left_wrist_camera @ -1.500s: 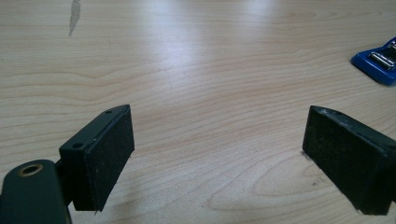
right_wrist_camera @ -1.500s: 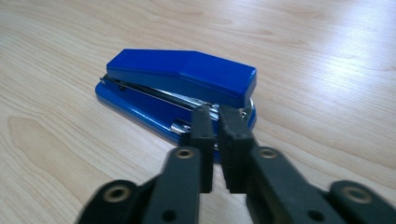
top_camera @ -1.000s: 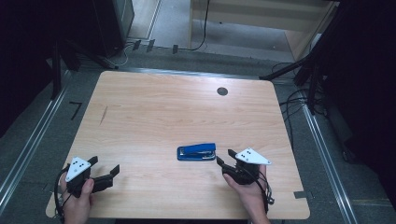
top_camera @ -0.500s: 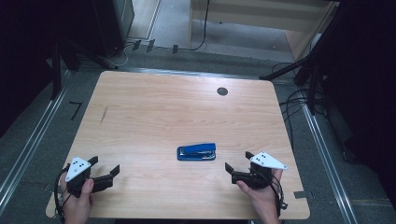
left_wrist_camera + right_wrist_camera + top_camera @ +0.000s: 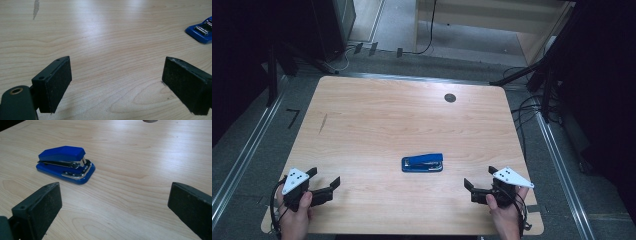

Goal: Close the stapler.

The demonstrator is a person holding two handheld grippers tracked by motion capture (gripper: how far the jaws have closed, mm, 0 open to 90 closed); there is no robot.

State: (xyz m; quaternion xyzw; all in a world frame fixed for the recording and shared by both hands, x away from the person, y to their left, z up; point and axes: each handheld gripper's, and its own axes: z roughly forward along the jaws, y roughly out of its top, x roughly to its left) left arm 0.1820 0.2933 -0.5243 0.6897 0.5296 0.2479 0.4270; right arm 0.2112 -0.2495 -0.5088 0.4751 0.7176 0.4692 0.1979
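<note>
Near edge, left: left gripper point(image 5: 323, 183) held in the person's left hand point(image 5: 296, 220) at the tabletop's front left corner; jaws spread wide, nothing between them, bare wood beneath.
Near edge, right: right gripper point(image 5: 474, 189) held in the right hand point(image 5: 506, 216) at the front right; jaws have just been opening and stand fully apart, nothing between them.
Centre: blue stapler point(image 5: 422, 163) lying flat on the tabletop point(image 5: 382, 115), closed, well apart from the left gripper, nearer to the right gripper and clear of its jaws.
Right gripper view: stapler point(image 5: 65, 164) ahead and left of the jaws, metal nose toward the camera.
Left gripper view: stapler point(image 5: 202, 30) at the right edge.
Far side: dark round grommet point(image 5: 450, 97) set in the tabletop near the back edge.
</note>
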